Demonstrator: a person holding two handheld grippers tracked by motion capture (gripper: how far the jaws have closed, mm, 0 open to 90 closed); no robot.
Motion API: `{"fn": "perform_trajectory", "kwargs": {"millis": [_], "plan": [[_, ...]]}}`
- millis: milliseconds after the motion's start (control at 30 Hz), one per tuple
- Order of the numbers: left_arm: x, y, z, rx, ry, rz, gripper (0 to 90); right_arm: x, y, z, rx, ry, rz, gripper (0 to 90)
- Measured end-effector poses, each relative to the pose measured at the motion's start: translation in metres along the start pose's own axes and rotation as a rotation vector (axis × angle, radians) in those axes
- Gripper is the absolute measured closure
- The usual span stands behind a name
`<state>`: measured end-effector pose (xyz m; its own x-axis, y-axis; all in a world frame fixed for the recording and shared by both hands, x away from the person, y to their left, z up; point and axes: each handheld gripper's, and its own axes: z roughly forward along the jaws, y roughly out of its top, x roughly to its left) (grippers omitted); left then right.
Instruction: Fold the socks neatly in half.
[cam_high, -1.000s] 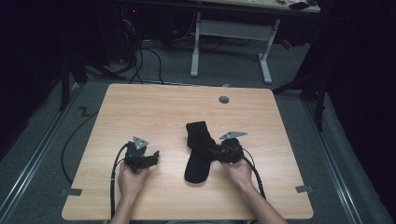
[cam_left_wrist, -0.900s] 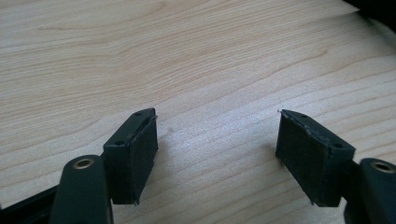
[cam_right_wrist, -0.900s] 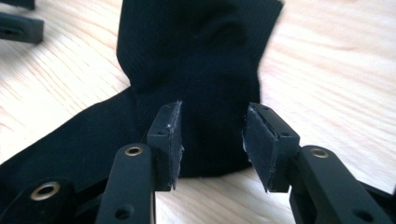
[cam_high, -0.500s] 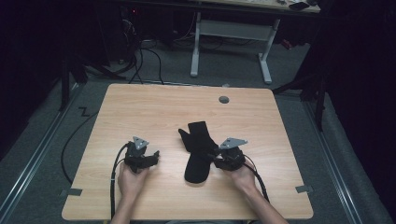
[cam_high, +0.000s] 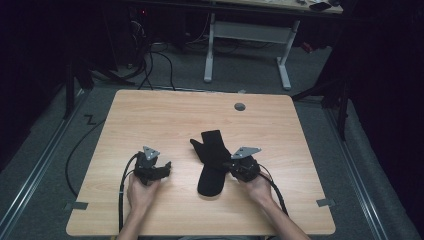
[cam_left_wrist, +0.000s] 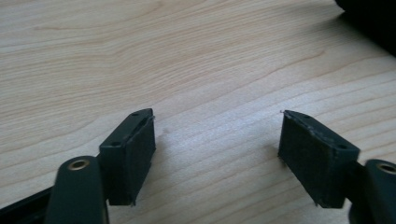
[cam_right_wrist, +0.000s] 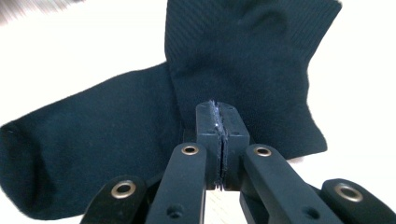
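1. Currently we hold 2 grippers over the wooden table (cam_high: 150, 120), 1 in each hand, with our forearms entering from the near edge.
2. We see the black sock (cam_high: 212, 160) lying flat on the table, slightly right of centre and near the front half of the top. In the right gripper view the sock (cam_right_wrist: 140, 121) spreads across the frame, its ribbed cuff at the upper right and its rounded toe at the lower left.
3. We place the right gripper (cam_high: 231, 165) at the right edge of the sock, about midway along its length. In the right gripper view the right gripper (cam_right_wrist: 219, 116) has its jaws pressed together, pad against pad, with the tips over the dark fabric. The jaws have just been closing. We cannot tell whether any fabric is pinched between the pads.
4. We keep the left gripper (cam_high: 162, 167) on the bare table, well left of the sock and not touching it. In the left gripper view the left gripper (cam_left_wrist: 217, 140) has its jaws spread wide, with plain wood grain between them.
5. We note a round grey grommet (cam_high: 240, 106) set in the table near its far edge.
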<state>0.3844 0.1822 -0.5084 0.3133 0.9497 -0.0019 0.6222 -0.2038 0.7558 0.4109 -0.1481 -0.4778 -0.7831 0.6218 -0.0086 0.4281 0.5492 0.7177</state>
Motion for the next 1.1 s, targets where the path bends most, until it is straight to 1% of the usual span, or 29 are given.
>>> {"fn": "perform_trajectory", "kwargs": {"millis": [67, 133, 167, 200, 233, 267, 300, 333, 367, 400, 433, 467, 500, 533, 567, 633, 667, 700, 733, 767, 800, 833, 867, 900, 933, 967, 1067, 1100], "plan": [[-0.005, 0.001, -0.001, -0.001, -0.014, -0.010, 26.2, -0.001, 0.002, -0.005, -0.024, 0.016, 0.025, 89.4], [-0.012, 0.002, -0.003, -0.036, -0.015, -0.013, 25.9, -0.002, 0.005, -0.010, -0.035, 0.023, 0.043, 89.3], [-0.016, 0.004, -0.004, -0.049, -0.032, -0.011, 27.9, 0.001, 0.009, -0.014, -0.042, 0.027, 0.050, 89.3], [-0.020, 0.005, -0.005, -0.053, -0.052, -0.006, 27.9, 0.001, 0.009, -0.014, -0.042, 0.027, 0.050, 89.3], [-0.025, 0.007, -0.006, -0.058, -0.067, 0.007, 27.5, 0.002, 0.011, -0.015, -0.045, 0.026, 0.049, 89.3], [-0.029, 0.008, -0.007, -0.070, -0.083, 0.016, 27.2, 0.003, 0.012, -0.017, -0.045, 0.026, 0.052, 89.3], [-0.038, 0.011, -0.007, -0.063, -0.118, 0.037, 26.1, 0.005, 0.016, -0.018, -0.044, 0.025, 0.055, 89.3], [-0.038, 0.011, -0.007, -0.063, -0.118, 0.037, 25.3, 0.005, 0.016, -0.018, -0.044, 0.025, 0.055, 89.3], [-0.046, 0.014, -0.006, -0.055, -0.134, 0.066, 24.6, 0.005, 0.019, -0.019, -0.042, 0.021, 0.065, 89.3], [-0.050, 0.015, -0.005, -0.051, -0.149, 0.073, 24.0, 0.005, 0.021, -0.019, -0.048, 0.026, 0.073, 89.3], [-0.050, 0.015, -0.005, -0.051, -0.149, 0.073, 23.4, 0.005, 0.021, -0.019, -0.048, 0.026, 0.073, 89.3], [-0.054, 0.016, -0.004, -0.047, -0.162, 0.083, 23.4, 0.004, 0.024, -0.020, -0.053, 0.027, 0.081, 89.3], [-0.061, 0.017, -0.001, -0.033, -0.169, 0.099, 22.1, 0.004, 0.028, -0.020, -0.064, 0.028, 0.099, 89.2], [-0.061, 0.017, -0.001, -0.033, -0.169, 0.099, 21.0, 0.005, 0.029, -0.019, -0.068, 0.028, 0.103, 89.1], [-0.066, 0.017, 0.000, -0.025, -0.178, 0.096, 20.2, 0.005, 0.031, -0.017, -0.064, 0.023, 0.098, 89.0], [-0.069, 0.018, 0.002, -0.028, -0.171, 0.098, 20.3, 0.006, 0.036, -0.009, -0.040, 0.012, 0.085, 88.9], [-0.069, 0.018, 0.002, -0.028, -0.171, 0.098, 20.2, 0.006, 0.036, -0.009, -0.040, 0.012, 0.085, 88.9], [-0.071, 0.018, 0.002, -0.032, -0.162, 0.100, 20.1, 0.004, 0.041, -0.002, -0.031, 0.005, 0.083, 88.8], [-0.071, 0.018, 0.002, -0.032, -0.162, 0.100, 20.1, 0.004, 0.041, -0.002, -0.031, 0.005, 0.083, 88.8], [-0.071, 0.018, 0.003, -0.032, -0.161, 0.098, 20.1, 0.002, 0.044, 0.001, -0.026, 0.009, 0.094, 88.8], [-0.071, 0.018, 0.003, -0.029, -0.159, 0.102, 19.8, 0.000, 0.049, 0.008, -0.021, 0.005, 0.092, 88.7], [-0.072, 0.018, 0.004, -0.024, -0.154, 0.108, 19.8, 0.000, 0.051, 0.012, -0.015, 0.004, 0.094, 88.7], [-0.072, 0.017, 0.005, -0.019, -0.151, 0.113, 19.8, 0.000, 0.051, 0.012, -0.015, 0.004, 0.094, 88.7], [-0.072, 0.017, 0.006, -0.009, -0.148, 0.120, 19.6, -0.001, 0.054, 0.019, -0.007, 0.006, 0.102, 88.6], [-0.072, 0.016, 0.007, -0.001, -0.146, 0.120, 19.6, -0.001, 0.054, 0.019, -0.007, 0.006, 0.102, 88.6], [-0.072, 0.016, 0.009, 0.012, -0.140, 0.114, 19.7, -0.002, 0.056, 0.024, -0.001, 0.006, 0.103, 88.6], [-0.072, 0.016, 0.011, 0.016, -0.141, 0.113, 20.1, -0.001, 0.057, 0.024, -0.001, 0.008, 0.102, 88.6], [-0.074, 0.016, 0.013, 0.020, -0.132, 0.125, 20.4, 0.001, 0.056, 0.021, -0.003, 0.010, 0.095, 88.6]]}}
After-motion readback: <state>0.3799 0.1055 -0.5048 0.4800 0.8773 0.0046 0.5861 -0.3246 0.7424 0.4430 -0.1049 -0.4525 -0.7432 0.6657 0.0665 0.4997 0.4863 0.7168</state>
